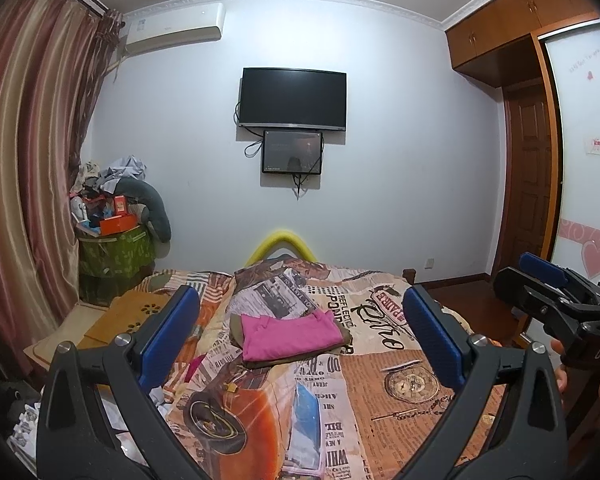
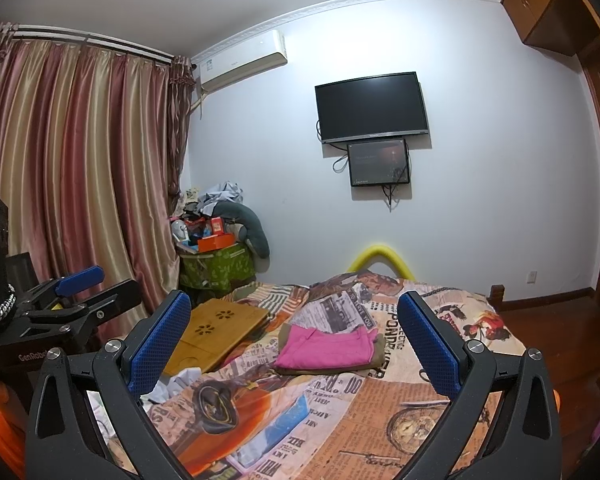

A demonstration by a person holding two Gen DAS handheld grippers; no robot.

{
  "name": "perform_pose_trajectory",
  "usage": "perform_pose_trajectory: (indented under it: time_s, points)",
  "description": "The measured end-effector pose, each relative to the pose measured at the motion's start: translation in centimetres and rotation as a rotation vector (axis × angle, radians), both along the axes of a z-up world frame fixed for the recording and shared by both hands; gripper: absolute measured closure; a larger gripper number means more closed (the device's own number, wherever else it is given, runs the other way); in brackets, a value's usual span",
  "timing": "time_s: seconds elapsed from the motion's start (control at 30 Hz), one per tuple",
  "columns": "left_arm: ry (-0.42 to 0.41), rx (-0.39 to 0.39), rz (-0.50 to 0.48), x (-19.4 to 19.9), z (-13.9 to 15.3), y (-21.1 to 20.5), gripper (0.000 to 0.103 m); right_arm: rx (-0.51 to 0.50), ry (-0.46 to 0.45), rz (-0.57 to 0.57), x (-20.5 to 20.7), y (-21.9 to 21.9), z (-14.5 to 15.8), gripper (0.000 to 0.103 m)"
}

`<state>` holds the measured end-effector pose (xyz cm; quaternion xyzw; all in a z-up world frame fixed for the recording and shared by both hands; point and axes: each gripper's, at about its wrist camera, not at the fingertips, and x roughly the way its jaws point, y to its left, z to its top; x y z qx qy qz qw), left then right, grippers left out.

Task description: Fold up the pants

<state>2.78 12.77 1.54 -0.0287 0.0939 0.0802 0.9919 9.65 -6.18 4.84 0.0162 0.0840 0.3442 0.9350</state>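
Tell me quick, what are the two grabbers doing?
Left gripper: open, holding nothing.
Right gripper: open, holding nothing.

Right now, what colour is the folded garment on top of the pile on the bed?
Bright pink folded garment, clearest in the left wrist view.

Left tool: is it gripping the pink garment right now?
No. The left tool is open and empty, while the pink garment lies folded on the bed beyond it.
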Motion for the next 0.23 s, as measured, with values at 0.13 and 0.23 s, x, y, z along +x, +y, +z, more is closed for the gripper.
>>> perform_pose_trajectory:
  time_s: [0.13, 0.23]
  points:
    - [0.003, 0.002, -0.002, 0.27, 0.07, -0.02, 0.000, 0.001, 0.000, 0.000, -0.04, 0.02, 0.01, 0.000]
    - [0.008, 0.006, -0.003, 0.56, -0.07, -0.03, 0.000, -0.001, 0.002, -0.001, -0.03, 0.03, -0.06, 0.000]
